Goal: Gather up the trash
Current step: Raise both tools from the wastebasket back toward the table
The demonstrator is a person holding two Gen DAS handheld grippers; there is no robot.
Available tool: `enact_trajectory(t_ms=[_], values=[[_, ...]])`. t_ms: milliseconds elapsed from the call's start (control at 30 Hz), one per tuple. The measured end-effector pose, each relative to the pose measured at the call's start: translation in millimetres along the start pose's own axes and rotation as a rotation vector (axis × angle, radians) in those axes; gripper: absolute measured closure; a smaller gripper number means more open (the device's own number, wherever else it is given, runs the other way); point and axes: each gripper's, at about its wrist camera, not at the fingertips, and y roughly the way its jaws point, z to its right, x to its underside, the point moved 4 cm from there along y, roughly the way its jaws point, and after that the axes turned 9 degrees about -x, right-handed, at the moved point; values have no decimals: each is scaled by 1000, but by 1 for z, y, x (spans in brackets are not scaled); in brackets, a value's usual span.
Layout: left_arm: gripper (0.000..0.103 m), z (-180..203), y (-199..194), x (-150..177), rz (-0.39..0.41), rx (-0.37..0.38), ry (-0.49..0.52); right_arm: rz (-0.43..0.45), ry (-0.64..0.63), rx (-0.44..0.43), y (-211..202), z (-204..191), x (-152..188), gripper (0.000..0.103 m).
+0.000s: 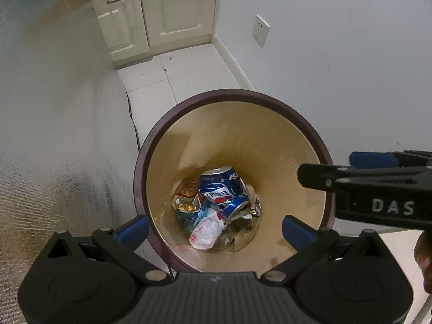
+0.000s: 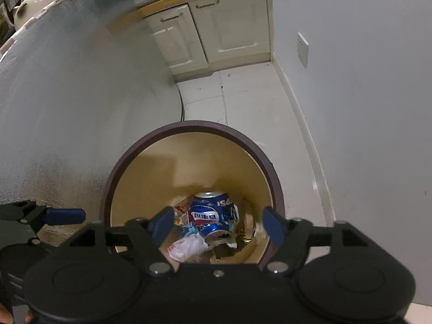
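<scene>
A round trash bin with a dark rim (image 1: 189, 102) and tan inside stands on the floor; it also shows in the right wrist view (image 2: 151, 140). At its bottom lie a crushed blue Pepsi can (image 1: 225, 191) (image 2: 213, 214), a white crumpled wrapper (image 1: 208, 230) (image 2: 186, 245) and a gold and red snack packet (image 1: 186, 193). My left gripper (image 1: 214, 228) is open and empty above the bin's near rim. My right gripper (image 2: 218, 225) is open and empty above the bin; it shows from the side in the left wrist view (image 1: 364, 167).
A silver textured wall panel (image 1: 54, 135) (image 2: 67, 108) stands just left of the bin. White tiled floor (image 1: 167, 81) runs to cream cabinets (image 1: 162, 13) at the back. A white wall with an outlet plate (image 1: 260, 31) is on the right.
</scene>
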Motion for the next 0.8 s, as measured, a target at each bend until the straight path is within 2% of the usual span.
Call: enact_trajectory(t_ms=[133,200,333,800], values=[[0,-2,-4,3,4,0,-13,6,-8,17,-7,1,5,16],[0,-4,-6,5,7,-1,-22,10,-14,30,-10,1,6,5],[0,-9,-12,9,16,-15,-39,40,-25,37,-18,-2,9,0],[0,-26,-44,31,80,-55,-93,82,-54,98,-55,-4,29,0]])
